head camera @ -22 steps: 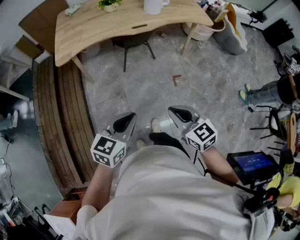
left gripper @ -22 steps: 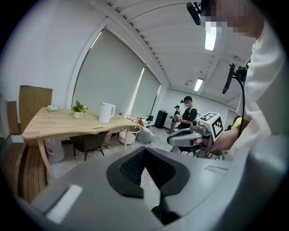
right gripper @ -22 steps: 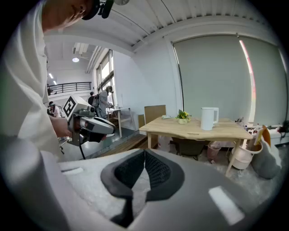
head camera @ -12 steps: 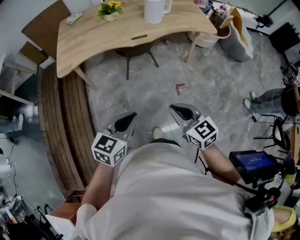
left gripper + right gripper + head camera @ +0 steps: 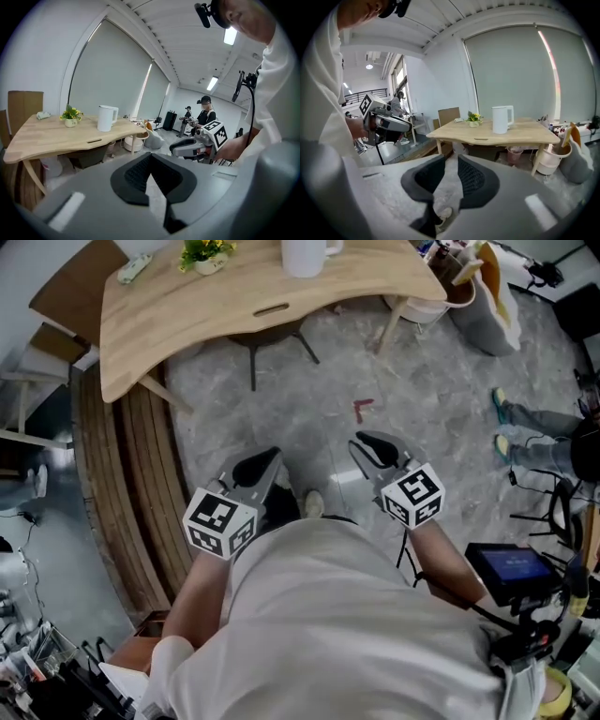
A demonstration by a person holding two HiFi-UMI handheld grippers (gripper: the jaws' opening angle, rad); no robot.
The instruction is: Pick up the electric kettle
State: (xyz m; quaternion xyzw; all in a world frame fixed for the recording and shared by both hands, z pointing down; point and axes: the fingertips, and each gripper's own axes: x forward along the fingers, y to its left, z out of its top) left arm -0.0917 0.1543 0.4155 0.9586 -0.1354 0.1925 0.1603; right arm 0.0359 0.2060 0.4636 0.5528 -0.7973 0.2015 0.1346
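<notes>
Left gripper (image 5: 150, 158) — pads pressed together at the tips, nothing pinched; grey floor (image 5: 281, 418) shows through the wedge behind them. Right gripper (image 5: 450, 164) — jaws a narrow slot apart, empty, floor visible through the slot. Both tools are held side by side over the floor, tilted downward.

Electric kettle (image 5: 106, 118) — white, upright on the wooden table (image 5: 47, 137), well ahead of both tools. It sits ahead and left of the left gripper's tips, and ahead and right of the right gripper's tips. Neither tool touches it.

Small flower pot (image 5: 71, 117) on the same table, left of the kettle from either tool, apart from it.
</notes>
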